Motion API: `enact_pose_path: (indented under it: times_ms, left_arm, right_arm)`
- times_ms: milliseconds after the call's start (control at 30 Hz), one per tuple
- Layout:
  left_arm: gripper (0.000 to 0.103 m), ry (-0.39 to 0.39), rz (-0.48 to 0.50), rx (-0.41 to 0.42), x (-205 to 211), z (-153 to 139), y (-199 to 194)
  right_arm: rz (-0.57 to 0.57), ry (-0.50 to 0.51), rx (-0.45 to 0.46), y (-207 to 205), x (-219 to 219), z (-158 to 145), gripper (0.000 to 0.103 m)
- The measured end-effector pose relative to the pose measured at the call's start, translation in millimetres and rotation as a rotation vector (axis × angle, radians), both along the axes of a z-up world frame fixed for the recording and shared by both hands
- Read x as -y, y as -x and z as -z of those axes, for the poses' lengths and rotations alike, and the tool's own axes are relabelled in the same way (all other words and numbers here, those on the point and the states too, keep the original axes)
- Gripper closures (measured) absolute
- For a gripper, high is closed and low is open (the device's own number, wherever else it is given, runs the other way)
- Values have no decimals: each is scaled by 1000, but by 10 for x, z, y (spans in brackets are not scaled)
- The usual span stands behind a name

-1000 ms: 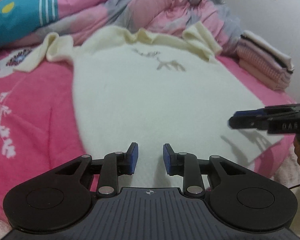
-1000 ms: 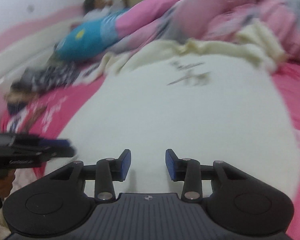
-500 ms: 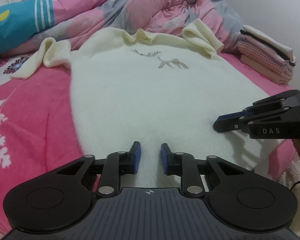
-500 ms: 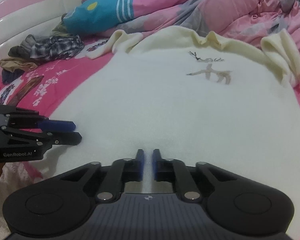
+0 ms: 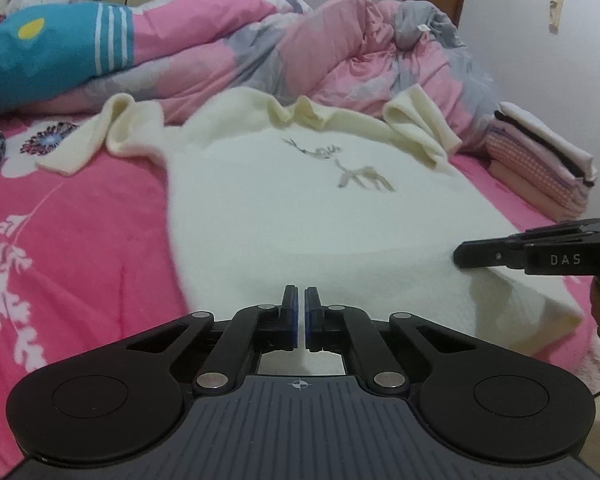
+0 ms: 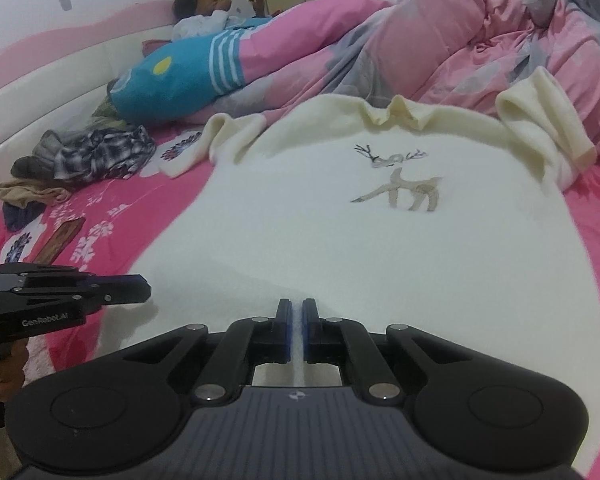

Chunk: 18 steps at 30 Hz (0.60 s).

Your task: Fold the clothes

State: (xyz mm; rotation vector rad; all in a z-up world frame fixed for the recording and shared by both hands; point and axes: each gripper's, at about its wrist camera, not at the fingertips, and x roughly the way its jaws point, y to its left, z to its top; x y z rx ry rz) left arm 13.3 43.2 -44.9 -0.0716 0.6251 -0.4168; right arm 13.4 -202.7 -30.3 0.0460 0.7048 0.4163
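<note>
One cream knitted sweater with an embroidered deer (image 5: pixel 300 208) fills the middle of both views, with two sleeves: one (image 5: pixel 100 136) at centre left, one (image 5: pixel 424 128) at centre right. Two black two-finger grippers show: the left one (image 5: pixel 301 322) at the bottom of its own view, the right one (image 6: pixel 296 334) likewise. One pink floral bedsheet (image 5: pixel 80 232) lies beneath. One pink-and-grey crumpled quilt (image 5: pixel 300 52) crosses the top. One blue pillow with white stripes (image 6: pixel 180 80) sits upper left. One stack of folded clothes (image 5: pixel 540 160) stands at right. One heap of loose dark garments (image 6: pixel 80 160) lies at left. One person in white (image 6: pixel 200 8) sits upper left.
</note>
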Motion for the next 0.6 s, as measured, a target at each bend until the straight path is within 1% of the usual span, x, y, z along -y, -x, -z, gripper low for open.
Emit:
enact_pose_path:
  times_ms: [167,300,400,500,533,567,600]
  left_arm:
    - [101,-21,-21,-14,-19,115,-95]
    - [101,-47,-39,11,-54,184,-113]
    - [101,-58,-50,27,-85,241,-162]
    - [100,-53,-50,24,-113,258,-193]
    - [100,-53,-48,25,-124,252,-190]
    - [100,-53,-49,26,-139,250,-186]
    - [100,-50,-49,25,-156,253,-188]
  right_arm:
    - [18,23,-33,-155,-31,263,99]
    - [20,32,-12,-172,-94,380,98]
    - [27,17,10,-186,-89,430,98]
    - [26,3,13,-156,-54,381,96]
    - [23,12,25,-112,-56,323,95]
    - [8,23,58,-31,-65,245,94]
    - [-12,28,89,34,-84,181,88]
